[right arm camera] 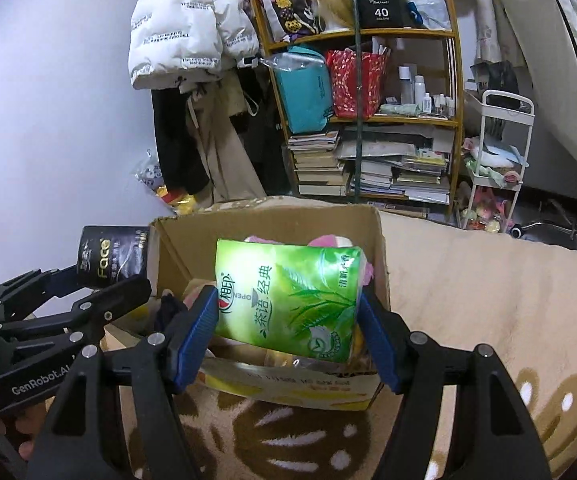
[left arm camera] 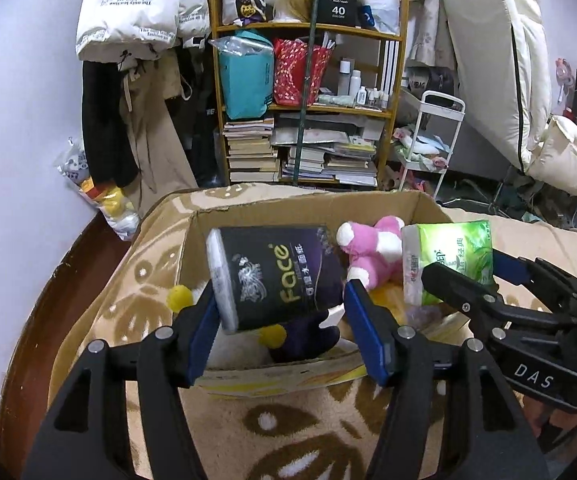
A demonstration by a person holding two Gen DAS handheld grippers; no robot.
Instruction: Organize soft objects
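Note:
My left gripper [left arm camera: 280, 320] is shut on a black "Face" tissue pack [left arm camera: 272, 276] and holds it over the open cardboard box [left arm camera: 308, 200]. My right gripper [right arm camera: 288, 320] is shut on a green tissue pack [right arm camera: 288, 296] and holds it above the same box [right arm camera: 380, 256]. A pink and white plush toy [left arm camera: 372, 248], a dark plush with yellow pompoms [left arm camera: 308, 336] and other soft items lie inside the box. The right gripper [left arm camera: 468, 280] with its green pack [left arm camera: 448, 260] shows in the left wrist view; the left gripper [right arm camera: 100, 280] with the black pack [right arm camera: 112, 256] shows in the right wrist view.
The box stands on a beige patterned blanket [left arm camera: 288, 432]. Behind it is a wooden shelf [left arm camera: 308, 108] full of books and bags, hanging coats [left arm camera: 136, 12], a white cart [left arm camera: 428, 152] and a leaning mattress [left arm camera: 496, 60]. A bag of toys [left arm camera: 100, 196] sits by the wall.

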